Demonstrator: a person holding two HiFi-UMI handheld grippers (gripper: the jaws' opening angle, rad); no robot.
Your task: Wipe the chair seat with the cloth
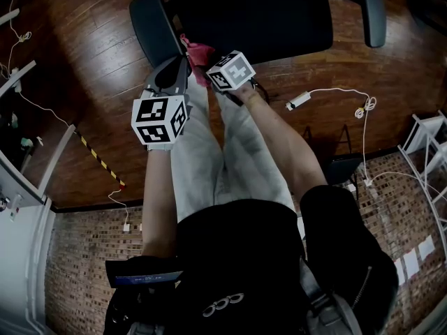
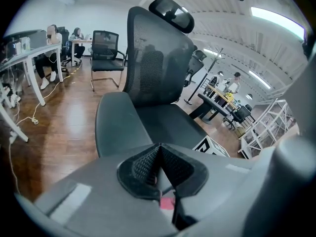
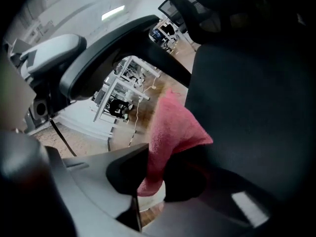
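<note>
The black office chair seat (image 1: 258,12) fills the top of the head view, its left armrest (image 1: 150,26) beside it. My right gripper (image 1: 209,67) is shut on a pink cloth (image 1: 199,53) at the seat's front left corner. In the right gripper view the cloth (image 3: 173,132) bulges out of the jaws against the dark seat (image 3: 252,107). My left gripper (image 1: 173,68) is just left of the cloth, below the armrest, shut with nothing between its pads (image 2: 148,164). It looks over the armrest (image 2: 116,127) toward the mesh backrest (image 2: 158,58).
White cables and a power adapter (image 1: 299,101) lie on the wooden floor right of my arms. Yellow-black tape (image 1: 98,158) runs across the floor at left. A white rack (image 1: 426,142) stands at right. People sit at desks (image 2: 49,41) far behind the chair.
</note>
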